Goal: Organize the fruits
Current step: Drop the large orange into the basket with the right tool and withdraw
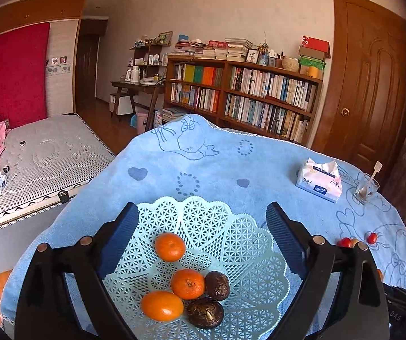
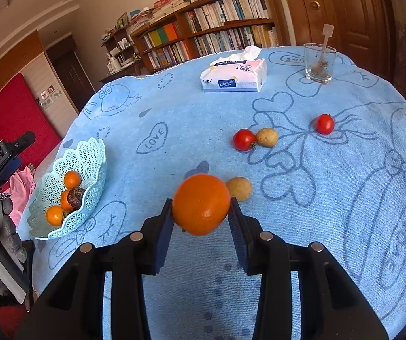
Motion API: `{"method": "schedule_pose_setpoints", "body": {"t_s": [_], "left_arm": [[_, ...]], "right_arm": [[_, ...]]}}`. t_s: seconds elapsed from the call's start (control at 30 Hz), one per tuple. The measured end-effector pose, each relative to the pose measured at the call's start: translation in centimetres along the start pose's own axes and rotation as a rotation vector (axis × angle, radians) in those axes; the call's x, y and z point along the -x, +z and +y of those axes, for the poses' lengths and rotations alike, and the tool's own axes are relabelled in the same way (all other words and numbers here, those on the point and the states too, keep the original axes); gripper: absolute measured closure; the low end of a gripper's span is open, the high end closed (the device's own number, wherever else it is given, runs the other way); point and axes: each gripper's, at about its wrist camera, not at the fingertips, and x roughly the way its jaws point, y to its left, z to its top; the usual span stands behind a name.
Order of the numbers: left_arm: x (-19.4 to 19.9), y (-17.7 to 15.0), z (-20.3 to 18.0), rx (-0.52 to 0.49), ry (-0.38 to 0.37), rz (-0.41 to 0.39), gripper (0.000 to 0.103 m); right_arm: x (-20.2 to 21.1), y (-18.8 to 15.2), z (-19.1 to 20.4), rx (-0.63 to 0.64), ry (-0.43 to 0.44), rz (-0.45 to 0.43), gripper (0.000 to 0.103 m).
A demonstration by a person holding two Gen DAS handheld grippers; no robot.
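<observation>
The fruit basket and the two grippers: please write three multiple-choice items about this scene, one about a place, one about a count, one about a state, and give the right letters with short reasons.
1. Where are the two red tomatoes?
A. In the basket
B. On the blue cloth
C. In the glass

2. How many orange fruits lie in the basket?
A. One
B. Three
C. Five

3. What is the state of the right gripper?
A. Shut on an orange
B. Open and empty
C. Shut on a tomato

Answers:
1 B: both tomatoes lie on the blue cloth, far from the basket.
2 B: the left wrist view shows three orange fruits in the basket, beside two dark brown ones.
3 A: the right gripper has its pads pressed on both sides of an orange; the left gripper is open above the basket.
</observation>
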Motion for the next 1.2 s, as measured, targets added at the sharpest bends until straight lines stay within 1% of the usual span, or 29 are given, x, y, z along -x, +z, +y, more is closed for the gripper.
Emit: {"method": "schedule_pose_setpoints", "body": {"t_s": [0.23, 0.53, 0.7, 0.83, 1.03, 1.1, 1.13, 1.2], "left_arm": [[0.9, 0.4, 1.8, 0.019, 0.001, -0.029, 0.004], [1.1, 1.2, 4.1, 0.072, 0.008, -0.032, 0.004], [0.9, 1.3, 4.7, 0.094, 0.004, -0.024, 0.004], [0.7, 1.3, 4.6, 0.095, -0.011, -0.013, 0.003], [0.2, 1.1, 4.3, 0.096, -0.018, -0.001, 0.003], [0.2, 1.0, 4.0, 0.092, -0.022, 0.002, 0.003], [0.1, 0.9, 3.9, 0.089, -0.025, 0.006, 0.003], [0.0, 0.7, 3.5, 0.083, -0.034, 0.014, 0.003]], "right_arm": [[-0.7, 0.7, 5.3, 0.091, 0.061, 0.006, 0.064], [-2.0, 1.3, 12.5, 0.197, 0.153, 0.012, 0.064], [-2.6, 1.5, 15.1, 0.244, 0.189, 0.004, 0.064], [-3.0, 1.4, 15.1, 0.234, 0.182, 0.013, 0.063], [-3.4, 1.7, 12.4, 0.159, 0.131, 0.015, 0.063], [-3.6, 1.7, 11.7, 0.138, 0.119, 0.021, 0.06], [-3.7, 1.6, 11.3, 0.129, 0.11, 0.022, 0.054], [-3.9, 1.5, 10.6, 0.12, 0.094, 0.024, 0.053]]}}
